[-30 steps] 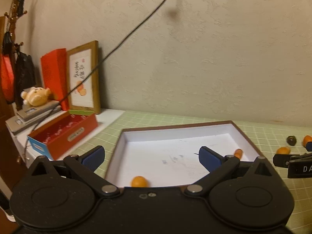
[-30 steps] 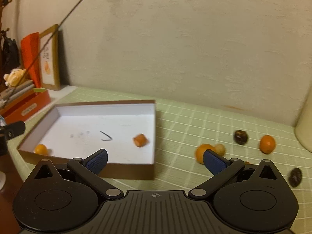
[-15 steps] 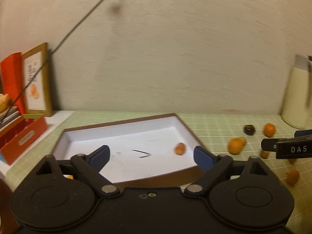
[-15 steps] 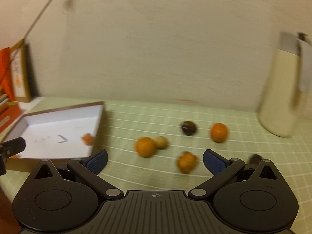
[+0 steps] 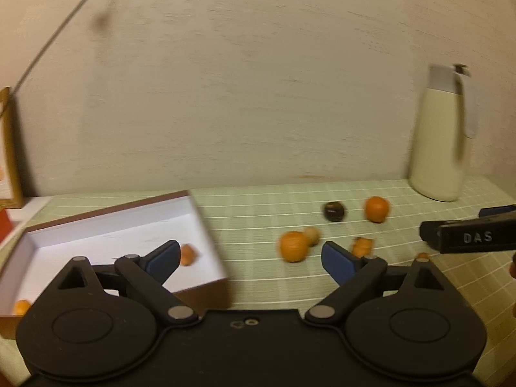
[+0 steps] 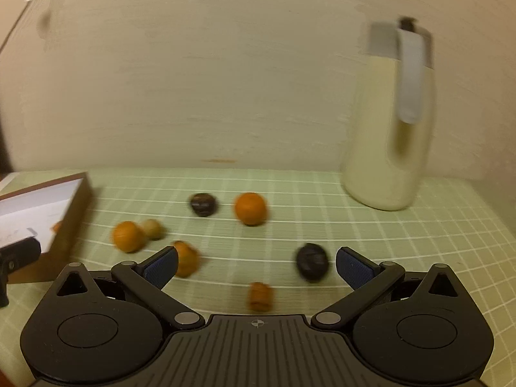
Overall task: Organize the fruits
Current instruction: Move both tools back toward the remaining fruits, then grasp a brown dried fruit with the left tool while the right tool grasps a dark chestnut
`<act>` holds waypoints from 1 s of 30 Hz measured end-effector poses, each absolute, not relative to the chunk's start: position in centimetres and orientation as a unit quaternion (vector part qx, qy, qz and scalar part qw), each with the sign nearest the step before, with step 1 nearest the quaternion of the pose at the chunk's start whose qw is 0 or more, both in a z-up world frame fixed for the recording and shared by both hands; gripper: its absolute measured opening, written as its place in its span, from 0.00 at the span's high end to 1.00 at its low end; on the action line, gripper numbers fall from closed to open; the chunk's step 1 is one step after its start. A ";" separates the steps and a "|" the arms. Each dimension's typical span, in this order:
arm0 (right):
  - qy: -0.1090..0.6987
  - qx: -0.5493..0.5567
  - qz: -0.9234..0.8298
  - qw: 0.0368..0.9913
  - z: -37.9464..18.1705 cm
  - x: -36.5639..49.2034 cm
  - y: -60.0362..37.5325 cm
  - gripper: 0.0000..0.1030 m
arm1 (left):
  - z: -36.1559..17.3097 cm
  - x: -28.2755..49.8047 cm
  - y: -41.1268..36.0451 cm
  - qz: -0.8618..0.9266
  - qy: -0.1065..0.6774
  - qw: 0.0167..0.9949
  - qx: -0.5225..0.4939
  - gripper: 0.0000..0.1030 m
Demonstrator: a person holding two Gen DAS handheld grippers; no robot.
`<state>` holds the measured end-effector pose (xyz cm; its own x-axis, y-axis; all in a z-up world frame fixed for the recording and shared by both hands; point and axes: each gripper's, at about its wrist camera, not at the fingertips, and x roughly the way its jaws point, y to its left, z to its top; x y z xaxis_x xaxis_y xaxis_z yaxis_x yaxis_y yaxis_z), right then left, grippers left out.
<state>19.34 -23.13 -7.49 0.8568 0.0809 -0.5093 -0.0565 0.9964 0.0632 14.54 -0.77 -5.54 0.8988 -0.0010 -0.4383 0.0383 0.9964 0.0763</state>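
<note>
Green checked mat (image 6: pixel 322 225) under everything, both views smeared w/ motion blur. Left gripper (image 5: pixel 250 258) jaws wide, nothing between the pads; they've just been closing a bit, then easing back open. It hangs over the right end of the shallow white box (image 5: pixel 106 225) w/ brown outer walls, which sits toward the mat's left edge. Inside the box: small orange piece (image 5: pixel 188 254) near the right wall, another orange one (image 5: pixel 22 306) at the front-left corner. Right gripper (image 6: pixel 256 264) jaws wide too, empty, hovering over the loose fruit mid-mat. Right view, back row nearer the wall: dark round fruit (image 6: pixel 203 204), mandarin (image 6: pixel 251 209) just beside it on its right. Next row: second mandarin (image 6: pixel 128 236) touching a pale tan ball (image 6: pixel 153 229), near the box's right wall. Closer in: orange fruit (image 6: pixel 186 258) partly behind the left pad, dark fruit (image 6: pixel 312 262) just inside the right pad, small orange chunk (image 6: pixel 259 296) between the fingers, closest to the cam. Cream jug (image 6: pixel 390 122) w/ grey lid & handle stands upright at the mat's back-right corner by the wall. Can't tell exact fruit kinds, too blurry.
</note>
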 end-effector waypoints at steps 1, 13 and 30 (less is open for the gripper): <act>0.267 0.028 0.030 0.963 -7.7 19.5 -23.8 0.00 | -5.7 14.8 -1.5 -0.017 0.225 0.973 0.043 0.17; 0.289 0.033 0.023 0.957 -9.4 21.8 -27.1 0.00 | -8.1 18.3 -7.0 -0.062 0.245 0.966 0.053 0.31; 0.332 0.043 0.038 0.942 -11.6 25.6 -27.8 0.41 | -10.5 22.2 -9.2 -0.090 0.284 0.953 0.059 0.50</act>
